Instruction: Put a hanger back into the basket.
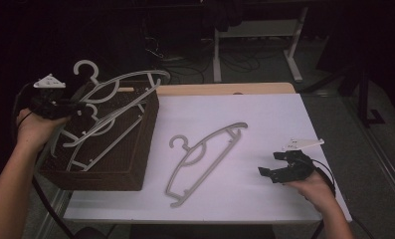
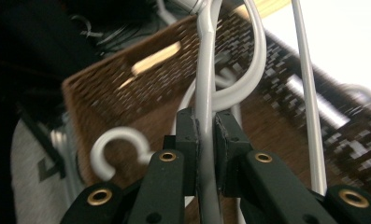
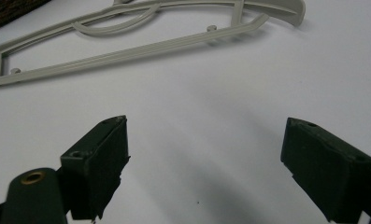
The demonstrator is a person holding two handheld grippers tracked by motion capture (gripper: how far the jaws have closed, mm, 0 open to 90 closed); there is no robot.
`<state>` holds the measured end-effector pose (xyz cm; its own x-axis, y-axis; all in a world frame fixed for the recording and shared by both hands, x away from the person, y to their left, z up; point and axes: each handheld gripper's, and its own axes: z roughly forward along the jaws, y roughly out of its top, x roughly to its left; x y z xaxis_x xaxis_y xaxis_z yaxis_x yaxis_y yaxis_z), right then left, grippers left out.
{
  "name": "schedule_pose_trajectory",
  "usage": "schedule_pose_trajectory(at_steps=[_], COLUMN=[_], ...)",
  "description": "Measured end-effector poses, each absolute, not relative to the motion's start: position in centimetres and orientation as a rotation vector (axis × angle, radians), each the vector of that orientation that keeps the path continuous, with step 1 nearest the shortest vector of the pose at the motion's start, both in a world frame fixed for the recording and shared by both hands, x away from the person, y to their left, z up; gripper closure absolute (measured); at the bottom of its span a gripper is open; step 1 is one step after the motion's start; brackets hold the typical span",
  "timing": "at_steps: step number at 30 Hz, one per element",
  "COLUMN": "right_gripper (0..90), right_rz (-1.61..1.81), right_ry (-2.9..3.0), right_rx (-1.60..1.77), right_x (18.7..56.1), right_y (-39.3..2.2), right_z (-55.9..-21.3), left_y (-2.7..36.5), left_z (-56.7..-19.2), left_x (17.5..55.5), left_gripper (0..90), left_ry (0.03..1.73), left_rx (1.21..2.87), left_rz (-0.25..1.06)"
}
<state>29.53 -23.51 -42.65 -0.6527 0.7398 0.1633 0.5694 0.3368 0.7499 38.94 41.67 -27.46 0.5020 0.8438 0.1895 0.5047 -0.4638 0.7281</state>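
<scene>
My left gripper (image 1: 80, 108) hangs over the left side of a dark woven basket (image 1: 120, 164). It is shut on a pale grey hanger (image 1: 130, 78) that sits tilted above the basket. In the left gripper view the pads (image 2: 188, 140) clamp the hanger's thin bar (image 2: 205, 93). Other hangers (image 1: 103, 132) lie in the basket beneath it, one with its hook (image 2: 110, 142) showing. A single hanger (image 1: 205, 157) lies flat on the white table (image 1: 264, 119). My right gripper (image 1: 268, 163) rests low at the table's right, jaws open and empty (image 3: 204, 130), with that hanger (image 3: 141, 44) beyond them.
The basket stands on the table's left end, partly over the edge. Bare white tabletop stretches between the lying hanger and my right gripper. Behind the table is a dark floor with cables and a white frame leg (image 1: 294, 50).
</scene>
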Motion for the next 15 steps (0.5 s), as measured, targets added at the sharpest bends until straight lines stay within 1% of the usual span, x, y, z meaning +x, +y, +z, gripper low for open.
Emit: schedule_pose_trajectory(at_steps=[9,15], right_gripper=[14.3,14.3], right_rz=[1.205,1.203], right_ry=[2.396,2.396], right_rx=[1.192,1.193], right_x=[29.7,29.7], right_y=[-23.5,-23.4], right_z=[-42.7,-42.7], left_y=[45.0,45.4], left_z=[-28.1,-29.0], left_x=[38.2,38.4], left_gripper=[81.6,81.7], left_ry=[1.191,1.215], left_rx=[2.159,2.192], left_rz=[0.767,0.759])
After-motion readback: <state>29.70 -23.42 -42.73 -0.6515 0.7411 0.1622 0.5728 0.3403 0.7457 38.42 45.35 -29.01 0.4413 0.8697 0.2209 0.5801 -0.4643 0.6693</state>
